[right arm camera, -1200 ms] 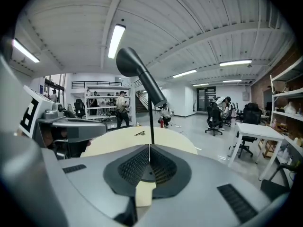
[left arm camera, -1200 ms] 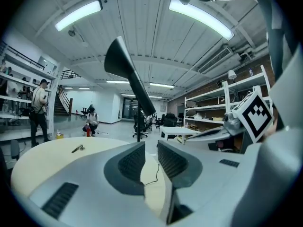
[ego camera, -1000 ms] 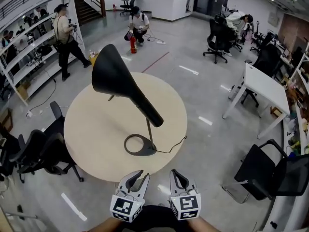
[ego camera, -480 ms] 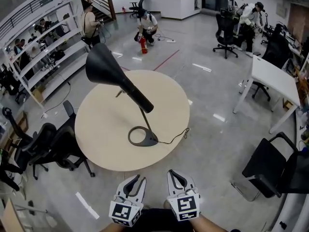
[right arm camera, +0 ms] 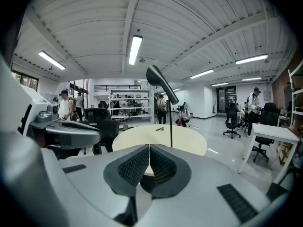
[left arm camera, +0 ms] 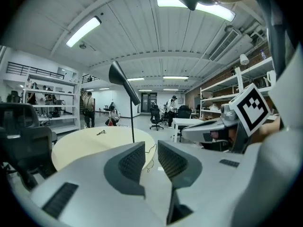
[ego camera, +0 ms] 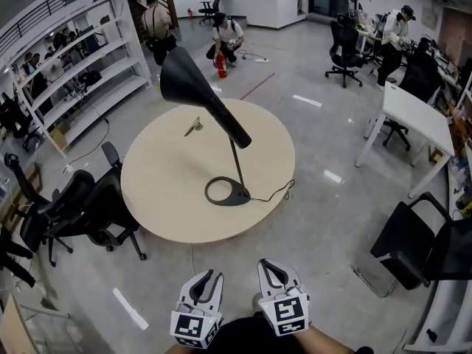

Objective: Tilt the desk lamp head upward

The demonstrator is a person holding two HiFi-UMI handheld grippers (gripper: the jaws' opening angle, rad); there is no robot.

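The black desk lamp stands on the round beige table (ego camera: 162, 198). Its cone head (ego camera: 190, 85) slopes down to the left on the thin stem, and the ring base (ego camera: 227, 192) lies near the table's near right edge. Both grippers hover over the floor, well short of the table. My left gripper (ego camera: 209, 277) is open with nothing between its pads; ahead of it I see the lamp head (left arm camera: 120, 79). My right gripper (ego camera: 270, 265) is shut on nothing, its tips touching. Far beyond those tips are the lamp head (right arm camera: 161, 82) and the table (right arm camera: 191, 143).
A small metal object (ego camera: 194, 126) lies on the table's far side. Black office chairs (ego camera: 81, 212) stand at the table's left, another chair (ego camera: 420, 249) at the right. A white desk (ego camera: 409, 120), shelving (ego camera: 74, 72) and several people (ego camera: 221, 34) are farther off.
Both grippers have drawn back from the table: its edge was right at their tips, and bare floor now lies between. The lamp looks smaller and farther away. The jaws are unchanged.
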